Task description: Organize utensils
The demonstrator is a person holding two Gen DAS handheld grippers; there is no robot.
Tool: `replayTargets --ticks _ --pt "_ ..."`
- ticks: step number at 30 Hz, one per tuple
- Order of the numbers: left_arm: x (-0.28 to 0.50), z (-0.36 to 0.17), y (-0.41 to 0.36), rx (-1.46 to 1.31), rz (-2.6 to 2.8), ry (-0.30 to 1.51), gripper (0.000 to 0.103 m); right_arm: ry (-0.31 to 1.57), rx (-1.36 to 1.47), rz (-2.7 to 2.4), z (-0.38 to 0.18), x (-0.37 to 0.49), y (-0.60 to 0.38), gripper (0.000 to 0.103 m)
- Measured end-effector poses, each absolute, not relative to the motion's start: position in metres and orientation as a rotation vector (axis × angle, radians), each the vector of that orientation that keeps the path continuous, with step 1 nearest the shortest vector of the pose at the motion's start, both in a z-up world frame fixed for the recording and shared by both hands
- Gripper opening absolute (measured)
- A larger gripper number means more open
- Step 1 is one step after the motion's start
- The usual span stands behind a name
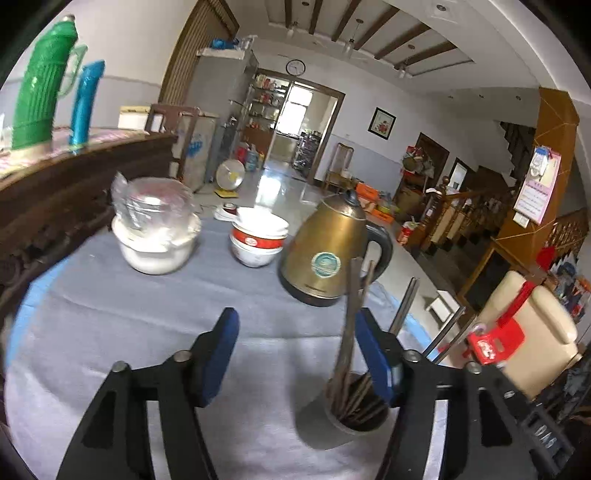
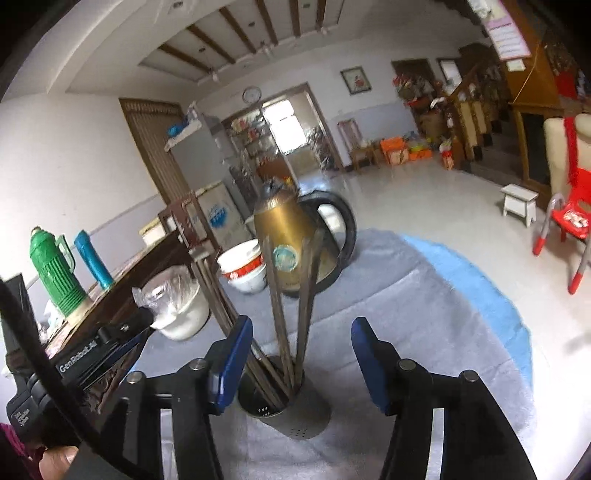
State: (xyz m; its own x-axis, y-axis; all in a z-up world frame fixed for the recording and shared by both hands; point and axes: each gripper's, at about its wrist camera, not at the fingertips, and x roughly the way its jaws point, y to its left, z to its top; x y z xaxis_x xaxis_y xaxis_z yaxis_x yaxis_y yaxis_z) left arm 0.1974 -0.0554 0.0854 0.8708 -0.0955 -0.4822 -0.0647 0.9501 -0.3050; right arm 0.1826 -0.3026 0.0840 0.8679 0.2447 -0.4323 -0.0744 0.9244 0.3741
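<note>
Left gripper [image 1: 295, 354] and right gripper [image 2: 301, 360]: jaws apart, holding nothing. Dark wooden chopsticks [image 2: 279, 314] stand in the grey perforated metal cylinder holder [image 2: 295, 413] on the grey tablecloth [image 1: 147, 314], near the brass-coloured electric kettle [image 1: 325, 251].

I see a bright room with pale walls, a glossy tiled floor [image 2: 424, 192], a beamed ceiling [image 1: 369, 29], a wall clock [image 1: 295, 67] and a sunlit doorway [image 1: 295, 110].

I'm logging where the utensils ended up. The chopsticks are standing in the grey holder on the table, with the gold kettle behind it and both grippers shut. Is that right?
Not quite: both grippers are open. The left gripper and right gripper each show a wide gap between the blue pads in their own wrist views. The chopsticks do stand in the grey holder, with the gold kettle behind.
</note>
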Motion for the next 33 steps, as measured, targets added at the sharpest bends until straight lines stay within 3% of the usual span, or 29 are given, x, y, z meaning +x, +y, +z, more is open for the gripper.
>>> replayTargets --ticks 3,14,33 --pt "0.185 0.079 -0.051 -0.256 0.001 0.548 0.072 0.491 0.351 0.154 0.081 0.167 -0.303 0.066" --pt "0.149 0.038 -0.046 -0.154 0.003 0.706 0.076 0.671 0.236 0.152 0.027 0.13 -0.274 0.066" --pt "0.129 0.055 -0.064 -0.071 -0.035 0.742 0.077 0.587 0.137 0.154 0.069 0.108 -0.267 0.071"
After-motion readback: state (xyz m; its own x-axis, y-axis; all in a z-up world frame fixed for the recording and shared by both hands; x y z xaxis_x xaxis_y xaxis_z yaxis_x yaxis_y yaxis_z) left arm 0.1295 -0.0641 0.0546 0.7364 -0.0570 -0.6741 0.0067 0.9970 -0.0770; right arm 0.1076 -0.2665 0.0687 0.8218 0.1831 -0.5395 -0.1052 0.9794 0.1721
